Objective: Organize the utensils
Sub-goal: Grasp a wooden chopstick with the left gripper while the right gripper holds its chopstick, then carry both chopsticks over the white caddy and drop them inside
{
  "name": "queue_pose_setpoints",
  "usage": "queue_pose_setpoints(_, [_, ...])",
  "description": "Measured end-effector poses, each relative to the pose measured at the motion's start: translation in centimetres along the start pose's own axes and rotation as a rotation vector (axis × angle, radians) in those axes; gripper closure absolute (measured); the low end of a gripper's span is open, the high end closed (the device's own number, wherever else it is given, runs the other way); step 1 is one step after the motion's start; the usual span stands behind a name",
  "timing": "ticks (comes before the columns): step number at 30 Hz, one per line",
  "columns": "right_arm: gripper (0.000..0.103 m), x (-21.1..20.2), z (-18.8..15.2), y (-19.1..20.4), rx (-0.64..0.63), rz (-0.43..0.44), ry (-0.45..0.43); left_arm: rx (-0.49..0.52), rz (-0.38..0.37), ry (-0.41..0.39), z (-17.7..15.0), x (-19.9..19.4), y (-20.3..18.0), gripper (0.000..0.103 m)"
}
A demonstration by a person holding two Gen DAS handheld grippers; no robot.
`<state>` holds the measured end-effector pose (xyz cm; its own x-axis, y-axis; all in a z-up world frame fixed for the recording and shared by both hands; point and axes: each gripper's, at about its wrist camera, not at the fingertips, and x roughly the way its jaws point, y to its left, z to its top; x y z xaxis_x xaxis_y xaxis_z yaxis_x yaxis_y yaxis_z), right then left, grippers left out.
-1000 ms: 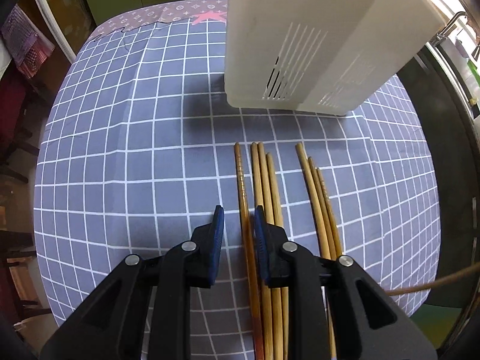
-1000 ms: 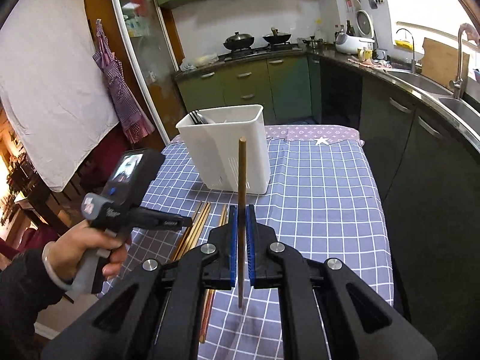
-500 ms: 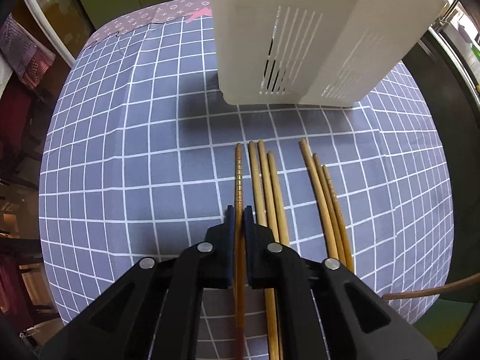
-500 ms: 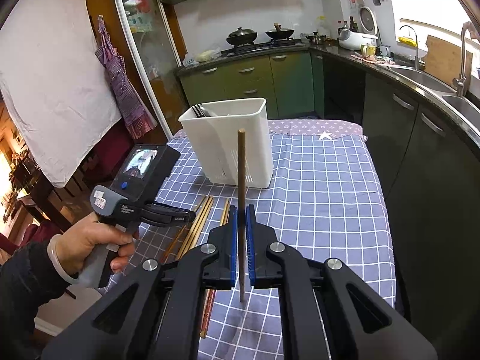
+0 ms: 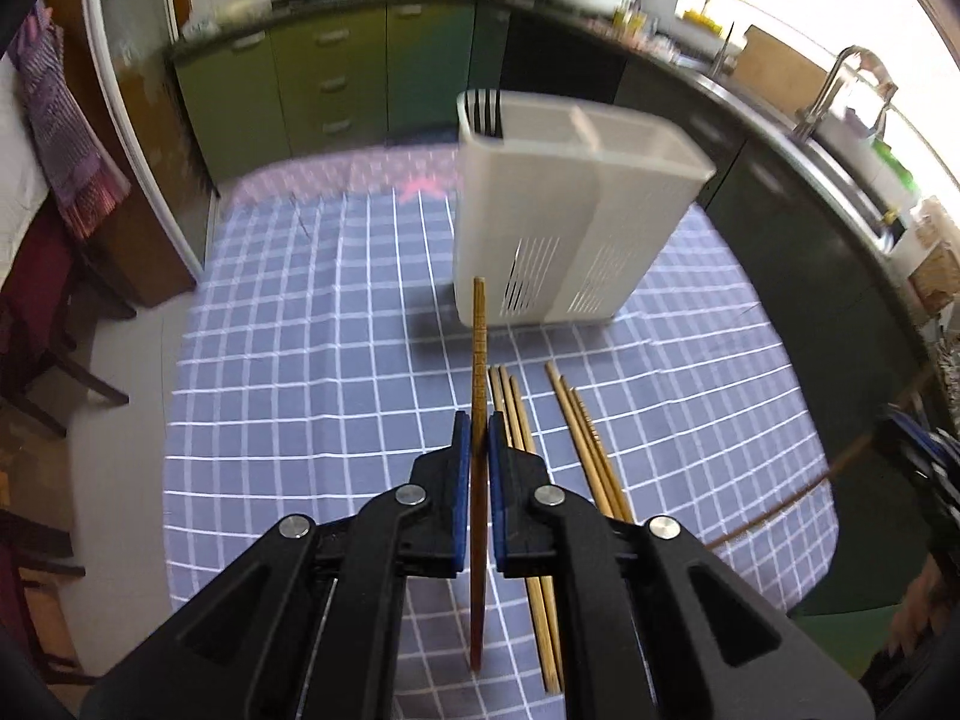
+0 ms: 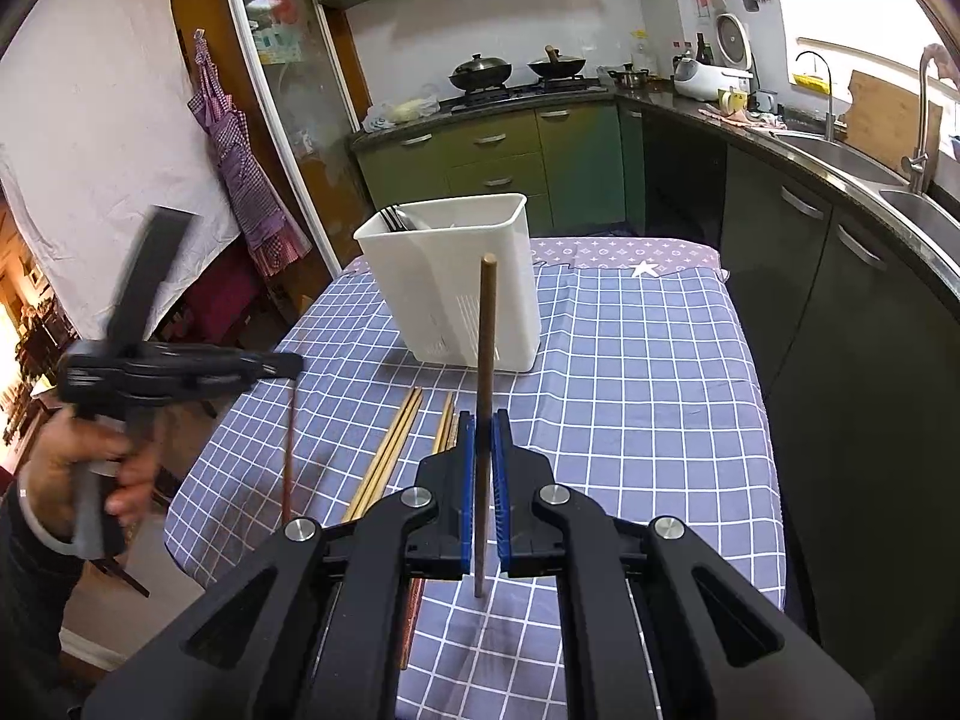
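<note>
My left gripper (image 5: 478, 429) is shut on a reddish-brown chopstick (image 5: 478, 354), held off the cloth and aimed toward the white utensil caddy (image 5: 558, 228). In the right wrist view the same left gripper (image 6: 282, 367) hangs blurred at the table's left edge, its chopstick (image 6: 289, 450) dangling below it. My right gripper (image 6: 483, 432) is shut on a dark brown chopstick (image 6: 486, 324) that stands upright in front of the caddy (image 6: 462, 276). Several light wooden chopsticks (image 5: 585, 432) lie in two bunches on the checked cloth (image 5: 300, 360).
Dark fork handles (image 5: 485, 114) stick out of the caddy's far left compartment. A counter with a sink (image 6: 864, 162) runs along the right side, close to the table. A person's hand (image 6: 90, 468) holds the left gripper off the table's left edge. Chairs (image 5: 42, 324) stand to the left.
The left gripper closed on the reddish chopstick that lay on the cloth, then lifted it and tipped up, so the kitchen came into its view. The right gripper stayed still with its chopstick.
</note>
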<state>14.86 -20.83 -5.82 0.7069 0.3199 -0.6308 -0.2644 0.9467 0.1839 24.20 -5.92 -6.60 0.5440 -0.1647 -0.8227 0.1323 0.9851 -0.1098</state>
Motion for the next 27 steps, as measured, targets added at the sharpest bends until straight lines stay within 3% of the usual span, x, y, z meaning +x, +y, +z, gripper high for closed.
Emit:
queue_pose_setpoints(5, [0.097,-0.2,-0.1,0.1,-0.006,-0.006,0.002,0.026,-0.015,-0.076,-1.7,-3.4,0.5,0.097])
queue_pose_setpoints(13, [0.096,-0.6,-0.2,0.5,-0.022,-0.019,0.009,0.059,-0.032,-0.1,-4.8,-5.6,0.2,0.097])
queue_pose_setpoints(19, [0.096,-0.2,0.2,0.8,-0.037,-0.023,0.02,0.077,-0.031,-0.139,-4.8,-7.1,0.0,0.097])
queue_pose_setpoints(27, [0.096,0.3,0.6,1.1,-0.062,-0.018,0.04,0.084,-0.033,-0.13,-4.2,-6.7,-0.4,0.097])
